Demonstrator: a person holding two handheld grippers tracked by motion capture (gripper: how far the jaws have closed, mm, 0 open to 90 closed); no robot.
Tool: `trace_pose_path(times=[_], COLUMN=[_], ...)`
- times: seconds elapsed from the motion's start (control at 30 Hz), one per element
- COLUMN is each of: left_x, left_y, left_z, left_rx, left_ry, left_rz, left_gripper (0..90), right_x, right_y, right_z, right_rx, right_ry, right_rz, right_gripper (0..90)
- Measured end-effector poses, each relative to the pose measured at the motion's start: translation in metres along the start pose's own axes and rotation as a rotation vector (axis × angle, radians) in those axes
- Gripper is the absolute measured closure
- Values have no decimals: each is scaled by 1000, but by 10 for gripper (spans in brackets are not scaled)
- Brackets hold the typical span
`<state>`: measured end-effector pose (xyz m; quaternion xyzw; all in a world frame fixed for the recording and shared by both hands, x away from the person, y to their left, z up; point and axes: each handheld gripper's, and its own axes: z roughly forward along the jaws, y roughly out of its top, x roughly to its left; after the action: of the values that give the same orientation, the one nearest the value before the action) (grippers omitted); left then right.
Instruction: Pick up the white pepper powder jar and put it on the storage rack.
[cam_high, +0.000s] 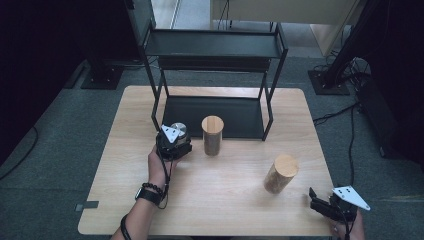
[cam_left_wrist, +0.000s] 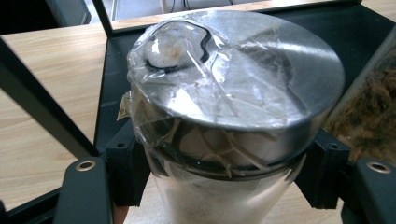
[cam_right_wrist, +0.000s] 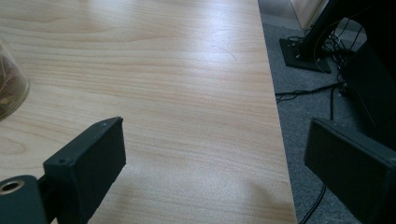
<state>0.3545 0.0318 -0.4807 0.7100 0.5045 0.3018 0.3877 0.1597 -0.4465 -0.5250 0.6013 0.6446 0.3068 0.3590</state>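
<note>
One clear jar (cam_left_wrist: 224, 140) with silver lid, wrapped in crinkled film, left tongs (cam_left_wrist: 224, 182) clamped on it, right tongs (cam_right_wrist: 210, 158) apart.

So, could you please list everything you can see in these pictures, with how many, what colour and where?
Table: one, light wood, centre of the high view.
Shelf rack: one, black metal, two tiers, at the table's far side.
Silver-lidded jar: one, clear body, metal lid under crinkled plastic film, held in front of the rack's lower tier.
Wooden-lidded jars: two, with brown contents; one upright beside the held jar, one tilted at the near right.
Floor: grey carpet, cables and stand bases around the table.
Left gripper: black, jaws shut on the silver-lidded jar.
Right gripper: black, open, by the table's near right corner.
Left forearm: dark wristwatch and bracelet.
</note>
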Motion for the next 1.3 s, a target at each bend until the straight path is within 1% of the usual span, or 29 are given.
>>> trace_pose_path(times=[0.2, 0.37, 0.87, 1.1, 1.3], left_x=[-2, -1, 0, 3, 5], left_y=[7, 15, 26, 32, 35], left_z=[4, 11, 30, 38, 48], left_rx=[-2, -2, 4, 5, 14], left_ry=[3, 10, 28, 32, 35], left_rz=[-1, -1, -1, -10, -31], left_gripper=[310, 310, 310, 310, 310], right_x=[0, 0, 0, 0, 0], right_y=[0, 0, 0, 0, 0], right_z=[0, 0, 0, 0, 0], right_rx=[0, 1, -1, -2, -2], right_ry=[2, 4, 5, 5, 5], right_rz=[0, 0, 0, -1, 0], right_gripper=[56, 56, 56, 56, 56])
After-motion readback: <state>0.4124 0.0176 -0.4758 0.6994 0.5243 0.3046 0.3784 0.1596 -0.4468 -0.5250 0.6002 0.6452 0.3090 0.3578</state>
